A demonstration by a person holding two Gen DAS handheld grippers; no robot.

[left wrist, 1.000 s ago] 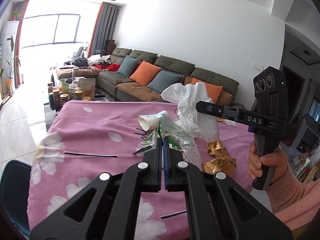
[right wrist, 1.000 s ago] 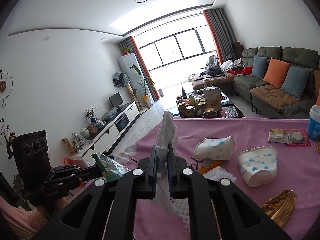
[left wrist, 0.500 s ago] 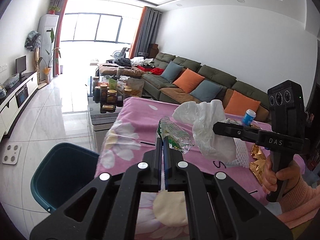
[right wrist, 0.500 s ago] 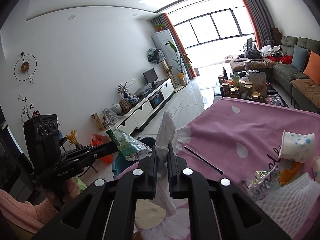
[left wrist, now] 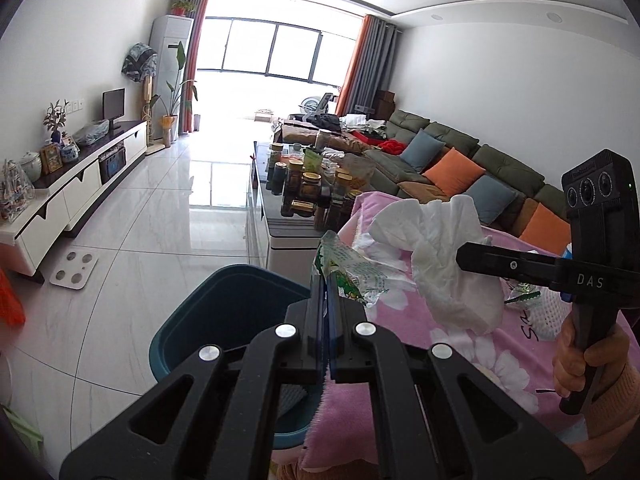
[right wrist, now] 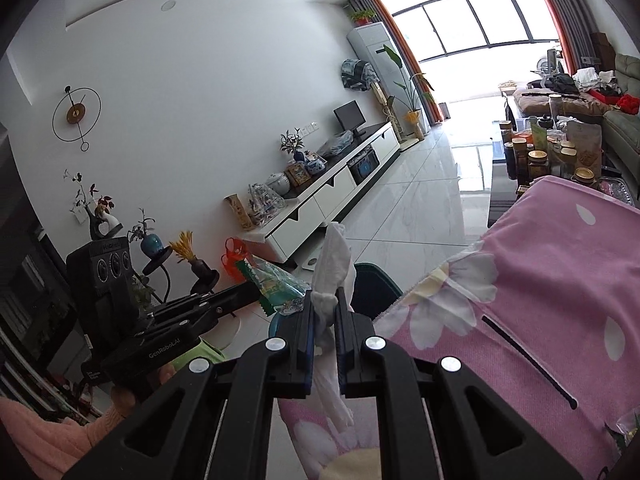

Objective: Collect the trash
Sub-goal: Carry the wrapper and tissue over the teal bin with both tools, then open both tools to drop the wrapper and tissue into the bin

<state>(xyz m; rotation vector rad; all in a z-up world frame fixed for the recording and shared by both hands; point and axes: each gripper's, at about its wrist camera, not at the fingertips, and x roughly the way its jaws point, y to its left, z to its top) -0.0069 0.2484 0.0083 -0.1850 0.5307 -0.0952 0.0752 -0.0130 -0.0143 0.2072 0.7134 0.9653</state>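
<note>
My left gripper [left wrist: 327,280] is shut on a clear green-printed plastic wrapper [left wrist: 352,274], held over the rim of a teal bin [left wrist: 208,320] on the floor beside the table. My right gripper [right wrist: 323,300] is shut on a crumpled white tissue [right wrist: 332,256]. In the left wrist view the tissue [left wrist: 440,256] hangs from the right gripper's fingers [left wrist: 492,260] above the pink flowered tablecloth [left wrist: 460,340]. In the right wrist view the left gripper [right wrist: 256,292] holds the wrapper [right wrist: 276,284] just left of the tissue, with the bin [right wrist: 376,288] partly hidden behind them.
A low coffee table [left wrist: 304,200] crowded with jars stands beyond the bin. A white TV cabinet [left wrist: 72,192] lines the left wall, a sofa [left wrist: 460,160] the right. A bathroom scale [left wrist: 74,269] lies on the tiled floor. More trash [left wrist: 532,300] lies on the tablecloth.
Both grippers have swung left off the table's middle to its edge with their loads. The bin has come into view below the left gripper. Both grips are unchanged.
</note>
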